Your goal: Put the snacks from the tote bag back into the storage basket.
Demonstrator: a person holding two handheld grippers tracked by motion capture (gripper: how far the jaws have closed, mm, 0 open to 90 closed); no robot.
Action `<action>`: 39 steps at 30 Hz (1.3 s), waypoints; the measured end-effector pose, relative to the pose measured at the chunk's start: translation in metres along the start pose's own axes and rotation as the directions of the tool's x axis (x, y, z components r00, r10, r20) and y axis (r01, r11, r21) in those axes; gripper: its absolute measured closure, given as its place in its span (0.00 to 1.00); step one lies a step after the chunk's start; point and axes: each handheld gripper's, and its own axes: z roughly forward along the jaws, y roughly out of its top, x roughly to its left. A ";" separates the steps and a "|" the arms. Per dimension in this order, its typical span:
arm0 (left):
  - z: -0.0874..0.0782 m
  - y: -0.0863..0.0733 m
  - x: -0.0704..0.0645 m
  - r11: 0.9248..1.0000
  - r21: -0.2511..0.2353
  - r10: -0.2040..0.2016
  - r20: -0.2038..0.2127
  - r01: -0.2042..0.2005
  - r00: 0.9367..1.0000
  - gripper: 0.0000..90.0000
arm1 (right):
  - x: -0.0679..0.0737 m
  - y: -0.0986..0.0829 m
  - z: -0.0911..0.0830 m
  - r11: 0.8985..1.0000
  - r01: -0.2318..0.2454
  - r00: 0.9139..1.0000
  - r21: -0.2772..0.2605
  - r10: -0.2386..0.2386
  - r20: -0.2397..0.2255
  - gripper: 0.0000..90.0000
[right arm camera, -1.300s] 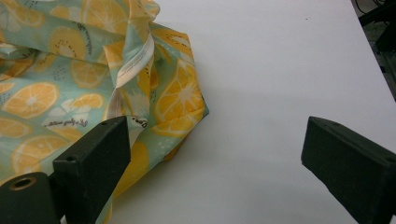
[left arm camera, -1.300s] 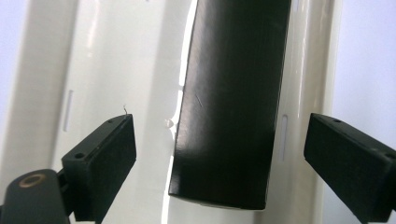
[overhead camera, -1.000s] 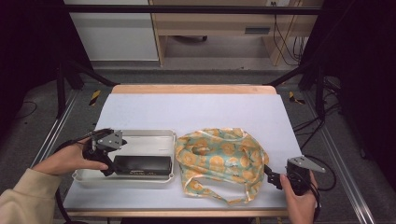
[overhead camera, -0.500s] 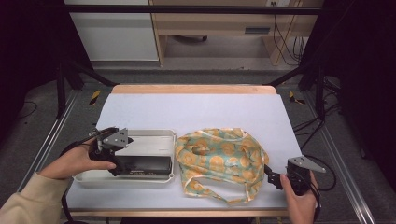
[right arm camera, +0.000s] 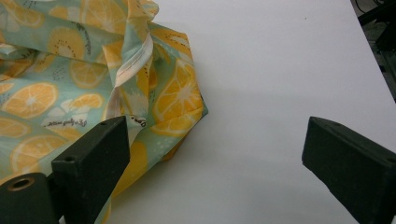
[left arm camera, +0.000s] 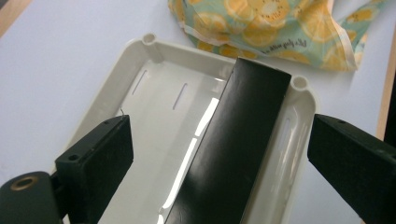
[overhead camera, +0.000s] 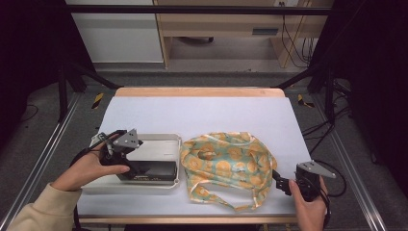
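Looking down, I see a white bench (overhead camera: pixel 202 113) with a wood edge, a grey floor around it, and a wooden desk with cables at the back. A white tray (overhead camera: pixel 161 144) sits near the bench's front left corner with a black box (left arm camera: pixel 233 149) in it. A bag with orange slices (overhead camera: pixel 228 161) lies just beside the tray. My left gripper (left arm camera: pixel 219 154) has its jaws wide apart around the box, not touching. My right gripper (right arm camera: pixel 212 158) is wide apart too, one jaw by the bag's edge.
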 end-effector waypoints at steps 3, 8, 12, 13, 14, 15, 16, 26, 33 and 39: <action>0.002 0.001 0.001 0.999 -0.028 -0.037 -0.012 0.036 0.999 0.08 | 0.000 0.000 0.000 1.000 0.001 1.000 -0.001 -0.001 0.001 0.09; 0.005 0.002 0.004 0.994 -0.061 -0.095 -0.060 0.091 0.994 0.08 | 0.000 0.000 0.000 1.000 0.001 1.000 -0.001 -0.001 0.000 0.09; 0.006 0.002 0.007 0.988 -0.083 -0.136 -0.090 0.129 0.987 0.08 | -0.001 0.000 0.000 1.000 0.000 1.000 -0.001 0.000 0.000 0.09; 0.006 0.001 0.008 0.987 -0.088 -0.142 -0.097 0.133 0.985 0.08 | -0.001 0.000 0.000 1.000 0.000 1.000 -0.002 0.000 0.000 0.09; 0.006 0.001 0.009 0.987 -0.086 -0.146 -0.107 0.137 0.983 0.08 | -0.001 0.000 0.000 1.000 -0.002 1.000 -0.001 0.002 -0.002 0.09; 0.006 0.001 0.009 0.986 -0.090 -0.150 -0.111 0.141 0.982 0.08 | -0.001 0.000 0.000 1.000 -0.003 1.000 -0.002 0.003 -0.001 0.09; 0.007 0.000 0.010 0.984 -0.095 -0.158 -0.112 0.147 0.981 0.08 | -0.001 0.000 0.000 1.000 -0.003 1.000 -0.001 0.003 -0.001 0.09; 0.004 -0.015 0.018 0.963 -0.154 -0.241 -0.134 0.220 0.961 0.08 | -0.001 0.000 0.000 1.000 0.000 1.000 -0.004 0.000 -0.002 0.09; -0.008 -0.030 0.025 0.949 -0.176 -0.293 -0.183 0.262 0.938 0.08 | -0.001 0.000 -0.001 1.000 0.001 1.000 -0.006 -0.001 -0.001 0.09; -0.012 -0.047 0.035 0.935 -0.182 -0.341 -0.209 0.306 0.917 0.08 | -0.001 0.000 0.000 1.000 0.001 1.000 -0.002 -0.001 -0.003 0.09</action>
